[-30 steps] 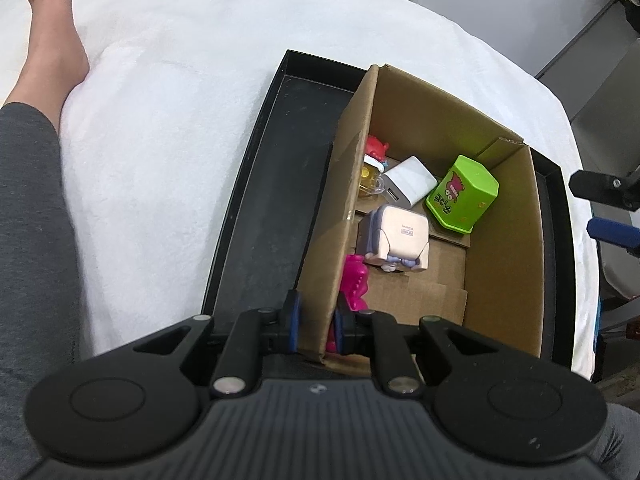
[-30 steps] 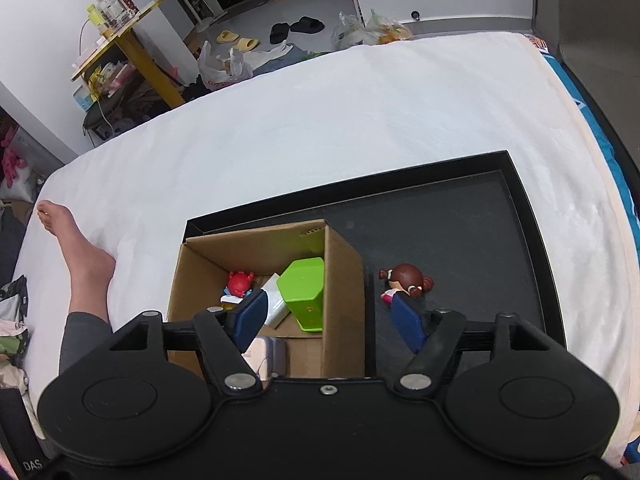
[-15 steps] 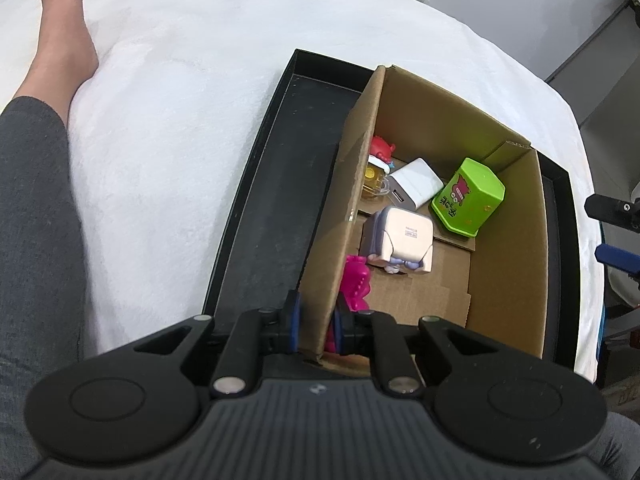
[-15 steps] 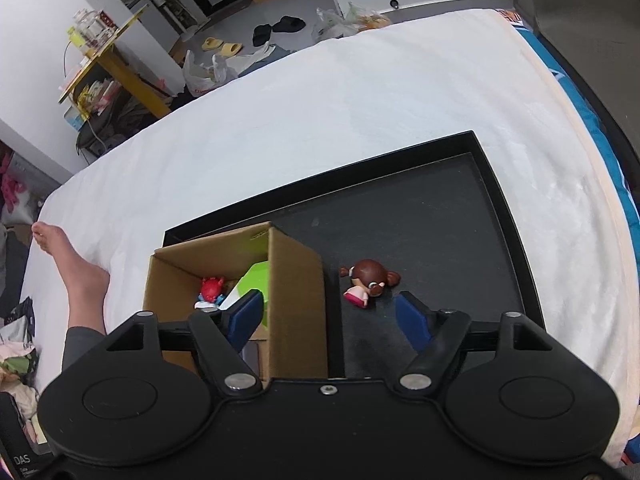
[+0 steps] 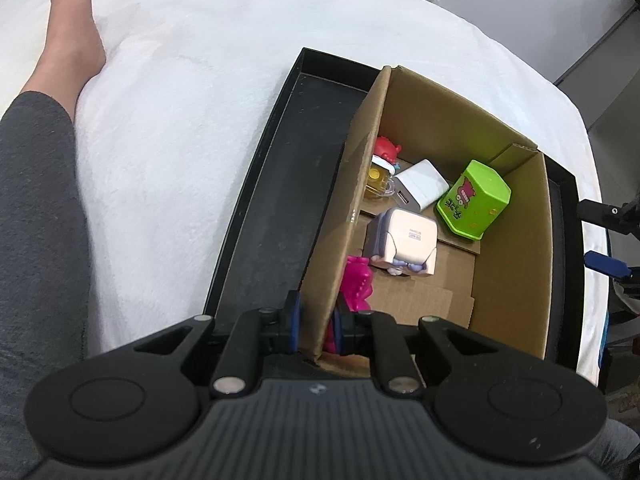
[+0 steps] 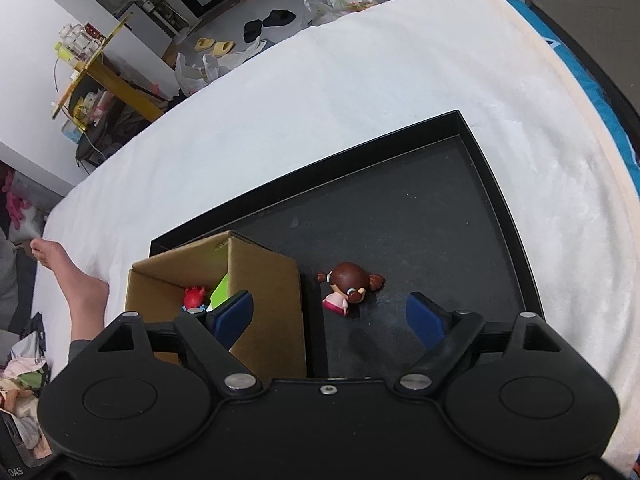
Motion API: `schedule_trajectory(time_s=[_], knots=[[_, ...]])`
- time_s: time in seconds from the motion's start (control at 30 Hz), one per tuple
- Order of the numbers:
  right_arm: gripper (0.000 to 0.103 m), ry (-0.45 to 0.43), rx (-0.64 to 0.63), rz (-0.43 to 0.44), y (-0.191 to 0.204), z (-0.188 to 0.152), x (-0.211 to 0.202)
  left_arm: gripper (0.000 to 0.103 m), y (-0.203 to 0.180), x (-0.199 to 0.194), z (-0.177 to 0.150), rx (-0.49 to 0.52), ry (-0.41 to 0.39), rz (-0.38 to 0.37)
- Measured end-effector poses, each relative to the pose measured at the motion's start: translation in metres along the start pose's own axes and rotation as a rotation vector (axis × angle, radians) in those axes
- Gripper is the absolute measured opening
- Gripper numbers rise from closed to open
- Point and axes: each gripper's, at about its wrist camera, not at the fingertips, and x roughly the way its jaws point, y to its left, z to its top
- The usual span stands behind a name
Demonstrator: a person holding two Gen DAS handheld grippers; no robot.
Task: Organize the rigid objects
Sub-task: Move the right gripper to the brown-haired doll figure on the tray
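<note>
A cardboard box (image 5: pixel 508 264) stands on a black tray (image 5: pixel 272 216) on the white bed. My left gripper (image 5: pixel 316 322) is shut on the box's near left wall. Inside lie a green container (image 5: pixel 474 198), a white charger (image 5: pixel 420 190), a pale cube toy (image 5: pixel 404 242), a pink toy (image 5: pixel 356 284) and a red-topped figure (image 5: pixel 384 160). In the right wrist view my right gripper (image 6: pixel 330 314) is open above the tray (image 6: pixel 440 216). A brown-haired doll (image 6: pixel 348 286) lies on the tray just beyond the fingers, beside the box (image 6: pixel 264 280).
A person's leg and bare foot (image 5: pixel 68 40) rest on the bed left of the tray. The right gripper's blue pad (image 5: pixel 606 262) shows at the right edge of the left wrist view. A yellow table (image 6: pixel 96 72) and floor clutter lie beyond the bed.
My right gripper has moved right, from over the box toward the doll on the tray. My left gripper has stayed shut on the box wall; its view has shifted slightly.
</note>
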Motion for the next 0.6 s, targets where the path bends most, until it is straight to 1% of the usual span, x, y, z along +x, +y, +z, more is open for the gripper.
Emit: schedule_trajectory(time_s=[0.2, 0.43, 0.53, 0.6], knots=[[0.084, 0.017, 0.031, 0.026, -0.010, 0.004, 0.012, 0.015, -0.001, -0.001, 0.000, -0.006, 0.000, 0.004], [0.084, 0.055, 0.046, 0.035, -0.015, 0.009, 0.033, 0.014, -0.002, -0.001, 0.000, -0.012, 0.003, 0.018], [0.083, 0.072, 0.058, 0.029, -0.018, 0.009, 0.042, 0.014, -0.002, 0.000, 0.001, -0.019, 0.005, 0.020], [0.079, 0.085, 0.076, 0.030, -0.020, 0.008, 0.048, 0.014, -0.002, -0.001, 0.001, -0.021, 0.007, 0.022]])
